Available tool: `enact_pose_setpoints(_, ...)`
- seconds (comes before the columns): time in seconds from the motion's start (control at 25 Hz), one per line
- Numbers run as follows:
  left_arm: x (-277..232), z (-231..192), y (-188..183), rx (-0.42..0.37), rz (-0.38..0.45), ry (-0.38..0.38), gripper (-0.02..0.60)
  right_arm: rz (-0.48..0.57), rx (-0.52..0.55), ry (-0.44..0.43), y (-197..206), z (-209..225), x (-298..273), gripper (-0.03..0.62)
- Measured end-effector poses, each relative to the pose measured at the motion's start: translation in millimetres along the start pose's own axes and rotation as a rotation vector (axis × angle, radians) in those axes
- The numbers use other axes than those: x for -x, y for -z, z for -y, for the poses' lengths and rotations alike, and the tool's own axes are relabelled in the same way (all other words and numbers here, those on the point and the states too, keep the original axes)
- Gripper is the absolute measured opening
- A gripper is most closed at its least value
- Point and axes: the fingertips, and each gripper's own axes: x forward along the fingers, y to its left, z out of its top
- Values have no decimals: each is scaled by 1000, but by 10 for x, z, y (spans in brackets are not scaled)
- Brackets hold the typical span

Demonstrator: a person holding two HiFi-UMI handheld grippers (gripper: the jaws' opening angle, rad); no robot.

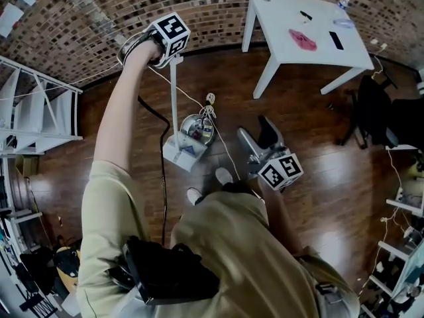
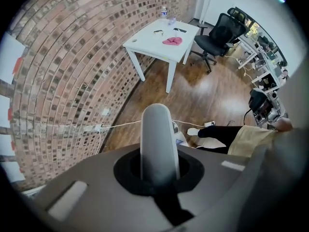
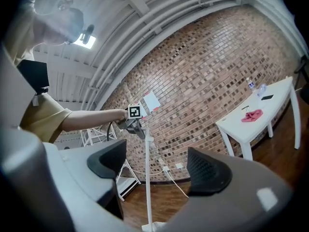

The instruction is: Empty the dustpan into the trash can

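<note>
below, dark wooden floor (image 1: 318,177) running up to a brick wall (image 1: 132,5). over by that wall, white tabletop (image 1: 285,12) on angled legs. nearer, long-handled white dustpan (image 1: 182,152), standing upright with its pan end low by the floor, just beside the small round metal trash can (image 1: 197,130) (contents too small to make out). clenched round the top of the dustpan's handle (image 1: 174,98): left claw (image 1: 173,58), pointing down, rounded handle tip poking up between its jaws. off to the other side of the trash can, apart from it: right claw (image 1: 260,138), held level, released, jaws wide, nothing in its grasp. lastly, pink cloth (image 1: 302,40) lying on the tabletop.
</note>
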Motion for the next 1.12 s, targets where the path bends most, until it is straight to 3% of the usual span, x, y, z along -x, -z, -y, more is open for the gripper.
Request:
enact_pose_setpoints(0.6, 65, 213, 192, -4, 18, 1, 5, 13, -14, -24, -42, 64, -58, 380)
enact_pose_setpoints(0.72, -96, 253, 254, -17, 12, -37, 3, 6, -16, -36, -26, 17, -81, 380)
enact_pose_setpoints(0.84, 77, 275, 283, -26, 27, -64, 3, 3, -16, -44, -22, -16, -73, 379)
enact_pose_setpoints(1.12, 86, 373, 888, 2, 48, -132, 0, -17, -24, -96, 113, -159, -120, 377)
